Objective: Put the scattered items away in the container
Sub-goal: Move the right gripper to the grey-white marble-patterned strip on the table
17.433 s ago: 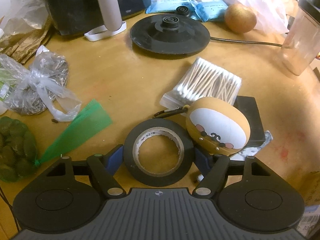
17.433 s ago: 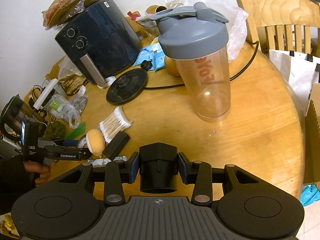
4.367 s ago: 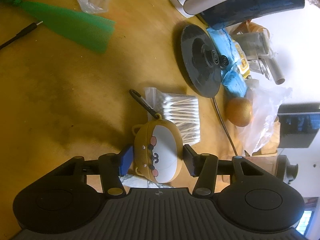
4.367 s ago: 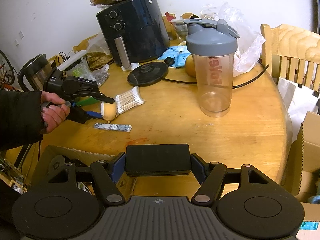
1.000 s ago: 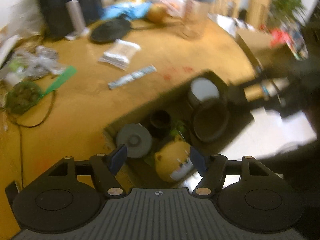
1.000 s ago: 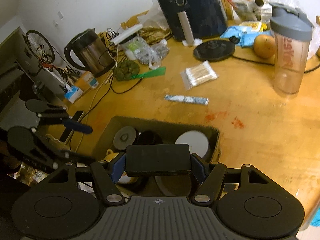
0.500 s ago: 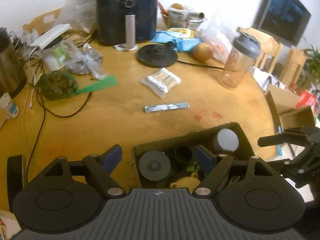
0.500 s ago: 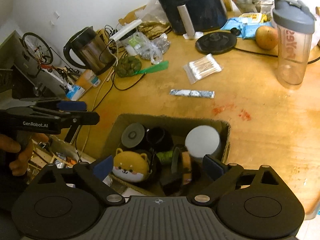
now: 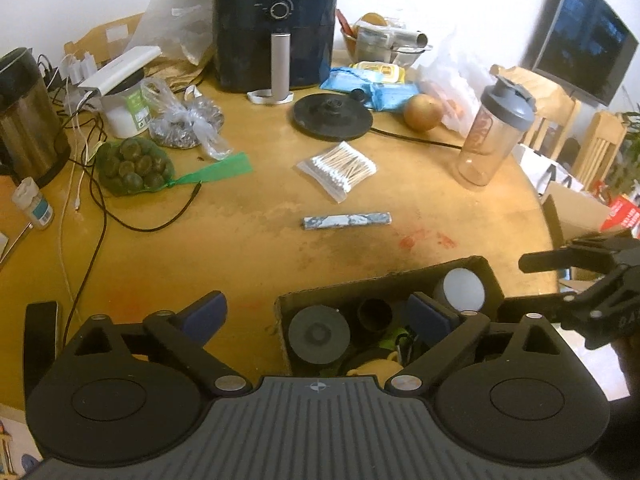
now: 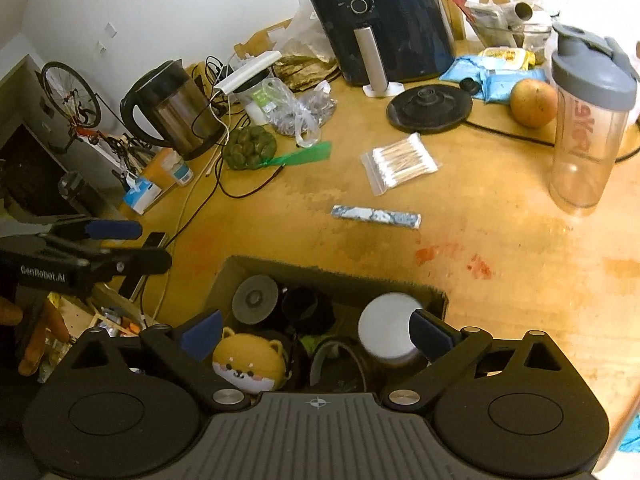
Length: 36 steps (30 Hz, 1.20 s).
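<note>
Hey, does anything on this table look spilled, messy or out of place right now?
Yes. Reddish smears stain the wooden table just beyond the cardboard box, like a dried spill. A foil-wrapped stick and a bag of cotton swabs lie loose outside the box.

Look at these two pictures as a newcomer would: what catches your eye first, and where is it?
The cardboard box at the table's near edge stands out, crammed with things, among them a dog-faced pouch and a white-topped can. Behind it, a foil-wrapped stick and a bag of cotton swabs lie loose on the wooden table.
</note>
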Motion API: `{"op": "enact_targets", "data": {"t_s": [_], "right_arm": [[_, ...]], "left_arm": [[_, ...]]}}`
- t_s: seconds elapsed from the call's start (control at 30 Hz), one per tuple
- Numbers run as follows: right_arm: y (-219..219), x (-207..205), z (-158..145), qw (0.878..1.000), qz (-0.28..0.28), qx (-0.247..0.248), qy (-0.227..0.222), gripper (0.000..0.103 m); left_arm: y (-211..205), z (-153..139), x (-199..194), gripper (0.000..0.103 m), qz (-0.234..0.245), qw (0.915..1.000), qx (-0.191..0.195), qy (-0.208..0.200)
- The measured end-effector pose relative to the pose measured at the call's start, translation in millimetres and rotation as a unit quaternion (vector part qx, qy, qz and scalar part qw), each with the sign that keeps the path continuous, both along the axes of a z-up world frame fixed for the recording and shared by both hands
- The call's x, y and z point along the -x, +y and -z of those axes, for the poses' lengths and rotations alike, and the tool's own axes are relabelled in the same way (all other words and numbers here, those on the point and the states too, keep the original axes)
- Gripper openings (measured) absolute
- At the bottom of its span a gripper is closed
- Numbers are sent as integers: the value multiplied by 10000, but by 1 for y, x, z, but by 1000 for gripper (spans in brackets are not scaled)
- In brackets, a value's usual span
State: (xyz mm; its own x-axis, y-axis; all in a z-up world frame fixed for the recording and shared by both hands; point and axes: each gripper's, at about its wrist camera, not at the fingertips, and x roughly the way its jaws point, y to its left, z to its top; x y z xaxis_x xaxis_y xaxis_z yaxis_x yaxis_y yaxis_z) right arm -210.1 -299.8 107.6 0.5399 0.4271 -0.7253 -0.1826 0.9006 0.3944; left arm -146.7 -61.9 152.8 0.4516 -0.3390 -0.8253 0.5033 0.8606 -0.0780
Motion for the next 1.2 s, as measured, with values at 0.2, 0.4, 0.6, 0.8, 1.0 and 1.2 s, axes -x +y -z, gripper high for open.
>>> {"op": "enact_targets", "data": {"t_s": [0.2, 0.4, 0.6, 0.8, 1.0, 1.2], "right_arm": [[-8, -11, -2, 9999, 26, 142, -29, 100], [-18, -20, -2, 9995, 61, 325, -20, 100], [-23, -27, 1, 9986, 52, 525, -6, 101], [-21, -36, 5, 9968, -8, 805, -14, 103], [-20, -51, 9, 9918, 104, 1261, -155, 103], [-22, -68, 12, 9885, 157, 1457, -360, 103]], "left_arm": [[6, 2, -10, 103, -276, 9995, 117, 41], [8, 0, -23, 103, -338, 9990, 280, 38], [1, 12, -27, 103, -81, 9996, 250, 87], [-3, 22, -28, 103, 56, 9996, 195, 221], [4, 33, -36, 103, -123, 9986, 140, 502], [10, 39, -44, 103, -279, 9980, -98, 555]]}}
